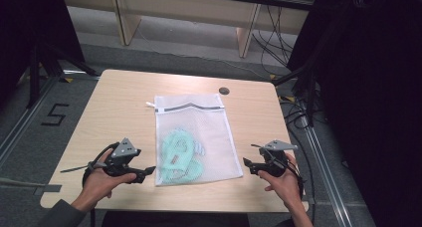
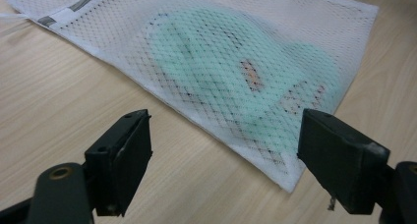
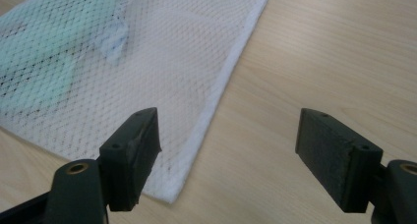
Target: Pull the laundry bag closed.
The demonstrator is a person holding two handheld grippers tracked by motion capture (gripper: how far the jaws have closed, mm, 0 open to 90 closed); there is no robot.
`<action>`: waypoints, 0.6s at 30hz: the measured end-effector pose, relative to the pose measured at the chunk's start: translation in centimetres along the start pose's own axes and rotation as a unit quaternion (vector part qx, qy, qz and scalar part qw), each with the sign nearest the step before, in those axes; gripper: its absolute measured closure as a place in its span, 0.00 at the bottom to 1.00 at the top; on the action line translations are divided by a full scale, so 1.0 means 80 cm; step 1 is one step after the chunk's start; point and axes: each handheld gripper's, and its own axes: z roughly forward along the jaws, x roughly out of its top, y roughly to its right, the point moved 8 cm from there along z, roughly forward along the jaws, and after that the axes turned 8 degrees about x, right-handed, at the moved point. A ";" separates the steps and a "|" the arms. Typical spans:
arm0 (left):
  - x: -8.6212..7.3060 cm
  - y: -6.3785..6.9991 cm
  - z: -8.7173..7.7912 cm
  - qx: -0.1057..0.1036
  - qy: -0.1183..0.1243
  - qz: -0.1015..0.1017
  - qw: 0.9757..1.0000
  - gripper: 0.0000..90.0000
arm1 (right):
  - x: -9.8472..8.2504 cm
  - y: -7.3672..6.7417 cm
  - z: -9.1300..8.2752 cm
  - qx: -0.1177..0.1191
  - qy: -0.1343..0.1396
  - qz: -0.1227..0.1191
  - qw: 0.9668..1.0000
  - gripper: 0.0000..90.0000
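Note:
A white mesh laundry bag (image 1: 199, 122) lies flat in the middle of the wooden table (image 1: 114, 107), zipper end far from me. Inside it sits a mint-green item (image 1: 178, 155), seen through the mesh (image 2: 221, 71). My left gripper (image 1: 149, 171) rests on the table just left of the bag's near left corner, jaws open and empty (image 2: 223, 160). My right gripper (image 1: 247, 165) sits just right of the bag's near right corner (image 3: 172, 194), jaws open and empty (image 3: 226, 155). A hand holds each gripper.
A small dark round disc (image 1: 224, 90) lies near the table's far edge. Black stands and cables (image 1: 298, 112) crowd the floor to the right of the table. A "5" marking (image 1: 53, 115) is on the floor at left.

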 end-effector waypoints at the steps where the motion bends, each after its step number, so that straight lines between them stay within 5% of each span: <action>1: 0.000 0.000 0.000 -0.001 -0.001 0.000 1.000 0.22 | 0.001 0.000 0.001 -0.002 0.006 0.001 1.000 0.28; 5: 0.000 0.000 0.001 -0.002 0.002 -0.001 1.000 0.23 | 0.001 0.003 0.000 -0.012 0.006 -0.012 1.000 0.28; 6: 0.000 0.000 0.000 -0.001 0.001 -0.001 1.000 0.22 | 0.001 -0.001 0.002 -0.013 0.012 0.001 1.000 0.28; 8: 0.001 0.000 0.000 -0.001 0.002 -0.001 1.000 0.22 | 0.003 0.002 0.003 -0.007 0.008 -0.020 1.000 0.29; 12: 0.002 0.005 0.002 -0.014 0.008 -0.018 1.000 0.24 | 0.001 -0.001 0.004 -0.012 -0.001 -0.028 1.000 0.40; 16: 0.003 0.006 0.003 -0.020 0.006 -0.005 1.000 0.32 | 0.003 -0.004 0.007 -0.003 -0.002 -0.033 0.999 0.51; 18: 0.005 0.009 0.005 -0.021 0.015 -0.015 1.000 0.36 | 0.003 -0.009 0.010 0.010 -0.008 -0.039 0.999 0.58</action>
